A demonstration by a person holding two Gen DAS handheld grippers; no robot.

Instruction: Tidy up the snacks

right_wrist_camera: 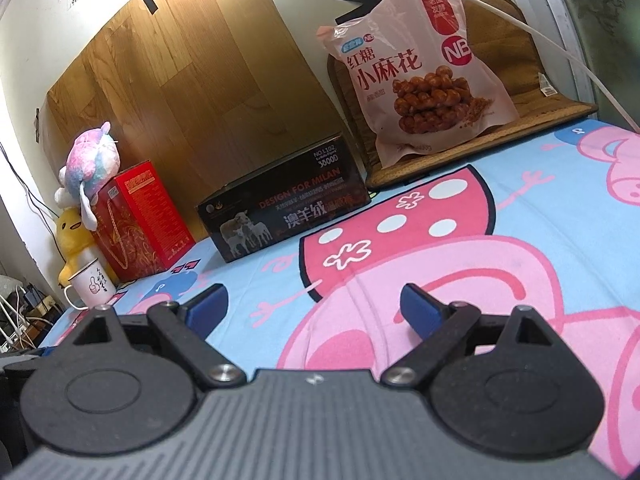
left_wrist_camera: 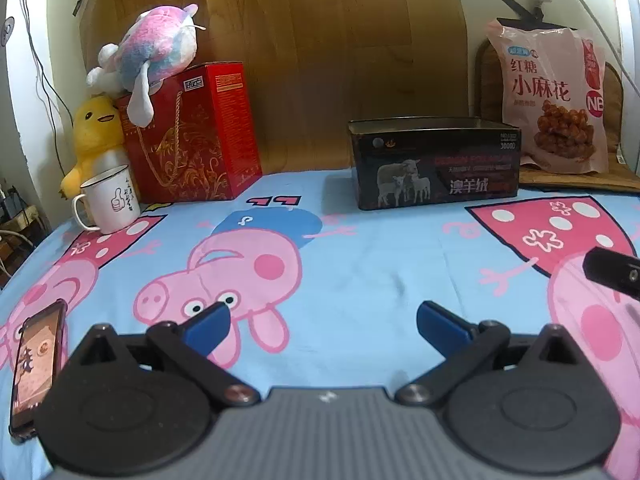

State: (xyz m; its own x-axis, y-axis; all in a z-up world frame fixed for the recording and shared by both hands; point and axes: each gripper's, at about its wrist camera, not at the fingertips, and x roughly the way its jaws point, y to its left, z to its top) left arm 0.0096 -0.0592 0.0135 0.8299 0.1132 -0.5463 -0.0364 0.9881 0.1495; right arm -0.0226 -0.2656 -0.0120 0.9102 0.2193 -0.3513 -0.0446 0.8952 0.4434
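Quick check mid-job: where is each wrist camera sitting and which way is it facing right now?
Left wrist: low over the bedsheet, facing the black box squarely; its open left gripper shows.
Right wrist: further right, angled left; snack bag ahead; open right gripper shows.
Shared: box, bag, red carton, mug.

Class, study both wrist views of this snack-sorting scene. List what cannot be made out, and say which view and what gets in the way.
- Inside of the black tin: both views, hidden by its own walls.
- Phone lower end: left wrist view, behind the left gripper body.
- Yellow duck toy base: both views, behind the white mug.
- Snack bag small print: both views, too small.
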